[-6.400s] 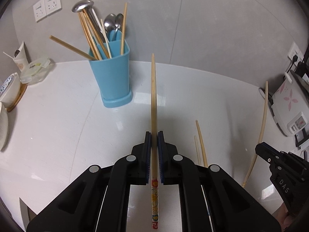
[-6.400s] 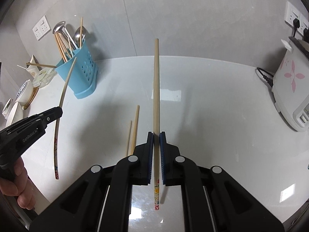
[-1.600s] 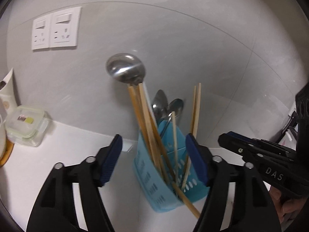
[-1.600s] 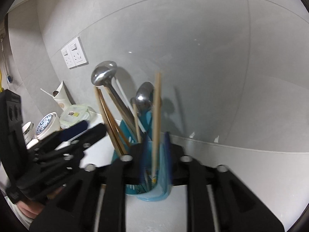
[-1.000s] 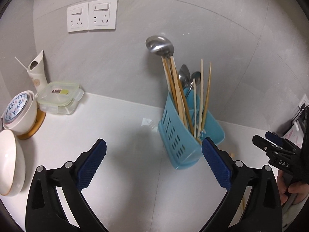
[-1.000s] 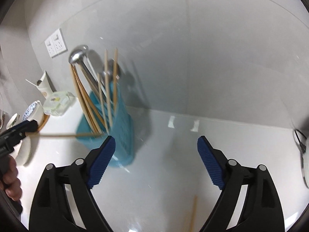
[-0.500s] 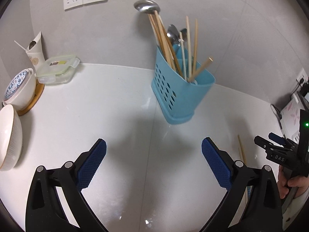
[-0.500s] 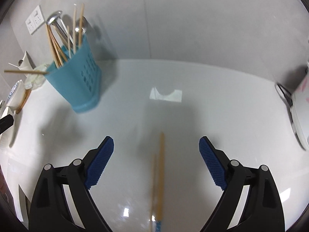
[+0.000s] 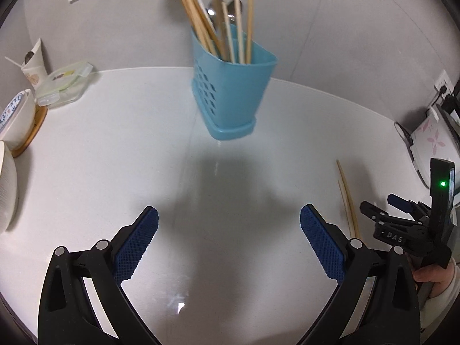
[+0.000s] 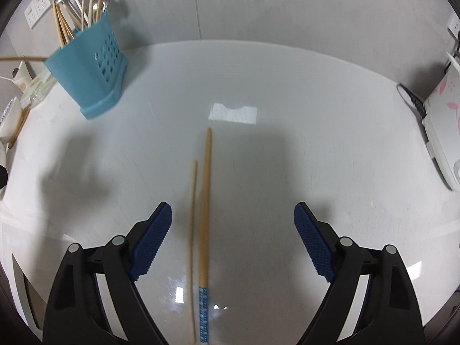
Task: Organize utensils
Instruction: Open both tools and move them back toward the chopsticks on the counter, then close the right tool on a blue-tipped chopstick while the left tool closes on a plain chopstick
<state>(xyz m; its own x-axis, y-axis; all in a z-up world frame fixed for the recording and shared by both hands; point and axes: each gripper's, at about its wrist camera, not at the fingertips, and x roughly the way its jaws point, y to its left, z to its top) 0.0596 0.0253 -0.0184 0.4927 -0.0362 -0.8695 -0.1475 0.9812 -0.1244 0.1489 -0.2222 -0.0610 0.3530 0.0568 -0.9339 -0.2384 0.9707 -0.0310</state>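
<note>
The blue perforated utensil holder [image 9: 230, 92] stands at the back of the white counter [image 9: 115, 158], filled with wooden chopsticks, spoons and a steel ladle. My left gripper [image 9: 228, 215] hangs open over bare counter in front of it, nothing between its fingers. Two loose chopsticks lie side by side on the counter: a thicker one with a blue patterned end [image 10: 205, 201] and a thinner one [image 10: 192, 215]. My right gripper [image 10: 233, 210] points down over them with its jaws closing. Both chopsticks sit between the pads, nearer the left one, untouched. The left wrist view shows the right gripper [image 9: 394, 224] beside these chopsticks [image 9: 348, 198].
A white rice cooker [image 10: 442, 115] with its cord stands at the right edge. Bowls [image 9: 14, 118], a lidded plastic box [image 9: 66, 82] and a paper cup [image 9: 33, 66] sit at the far left. One chopstick [image 10: 23, 57] juts sideways out of the holder [image 10: 92, 66].
Both grippers have drawn back from the holder and tipped down toward the counter. The two loose chopsticks have come in between the right fingers, whose gap has narrowed a little.
</note>
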